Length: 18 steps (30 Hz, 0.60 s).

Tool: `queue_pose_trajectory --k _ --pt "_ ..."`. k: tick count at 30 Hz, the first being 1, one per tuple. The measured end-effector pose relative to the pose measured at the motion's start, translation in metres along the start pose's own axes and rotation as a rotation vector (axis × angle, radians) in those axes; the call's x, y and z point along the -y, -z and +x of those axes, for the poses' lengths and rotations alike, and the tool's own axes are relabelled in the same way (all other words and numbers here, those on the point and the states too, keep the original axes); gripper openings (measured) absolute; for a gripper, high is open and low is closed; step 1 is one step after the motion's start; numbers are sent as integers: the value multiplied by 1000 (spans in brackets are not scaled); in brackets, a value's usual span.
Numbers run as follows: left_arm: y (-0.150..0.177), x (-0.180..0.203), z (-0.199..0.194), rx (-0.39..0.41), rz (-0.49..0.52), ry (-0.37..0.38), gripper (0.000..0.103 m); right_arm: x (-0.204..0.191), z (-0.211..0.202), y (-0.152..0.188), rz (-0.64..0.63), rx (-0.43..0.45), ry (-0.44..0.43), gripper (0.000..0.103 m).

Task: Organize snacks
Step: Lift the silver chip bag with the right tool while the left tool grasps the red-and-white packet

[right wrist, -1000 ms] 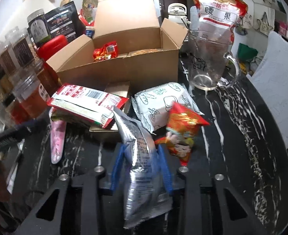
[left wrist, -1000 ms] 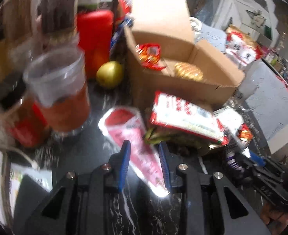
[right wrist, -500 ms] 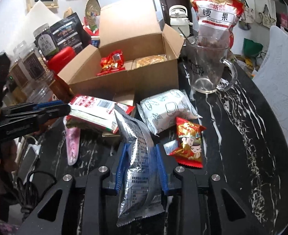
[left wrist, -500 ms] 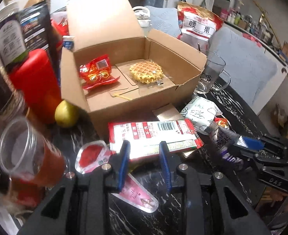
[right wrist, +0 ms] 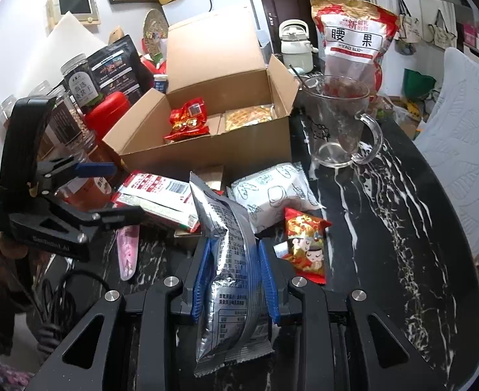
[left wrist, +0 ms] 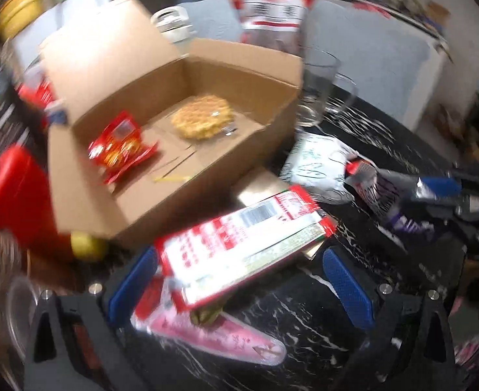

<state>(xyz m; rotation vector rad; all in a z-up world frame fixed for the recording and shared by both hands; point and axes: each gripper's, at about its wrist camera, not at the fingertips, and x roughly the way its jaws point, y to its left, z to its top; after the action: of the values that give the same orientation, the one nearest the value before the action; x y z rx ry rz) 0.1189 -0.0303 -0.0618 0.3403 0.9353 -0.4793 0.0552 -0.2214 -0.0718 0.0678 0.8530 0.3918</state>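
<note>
Your right tool is clamped on a silver packet, both blue pads pressing its sides; the packet stands upright between them, its top edge reaching up toward the box. Just right of the pads, a small red snack bag lies flat on the black marbled bench. Beyond it sits a white pouch, touching the front wall of the box.

Your left tool has its jaws opening, standing wide apart with nothing gripped. Between and just past its pads lies a red-and-white packet, resting on top of a pink wrapper and not pressed by either pad. In the right wrist view, that tool is held in your hand at the left, over the same packet.

The box stands open on the bench behind the pile. Inside it, a red bag lies on the left and a waffle in clear wrap on the right, apart from each other. A yellow fruit sits against the box's outer left corner.

Right of the box stands a glass mug, with a tall nut bag upright behind it. Jars and a red container crowd the bench left of the box.
</note>
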Motion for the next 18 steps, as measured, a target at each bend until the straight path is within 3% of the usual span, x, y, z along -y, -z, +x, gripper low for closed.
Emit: queue_pose_trajectory --k 5,14,18 --pt "-15 0 15 -35 48 91 103 4 -1 1 14 -4 -11 30" --pt "-30 22 27 -112 313 120 103 8 0 -3 4 -21 -30 30" --pt "-37 24 35 -146 363 167 103 9 3 -5 0 -30 -47 30"
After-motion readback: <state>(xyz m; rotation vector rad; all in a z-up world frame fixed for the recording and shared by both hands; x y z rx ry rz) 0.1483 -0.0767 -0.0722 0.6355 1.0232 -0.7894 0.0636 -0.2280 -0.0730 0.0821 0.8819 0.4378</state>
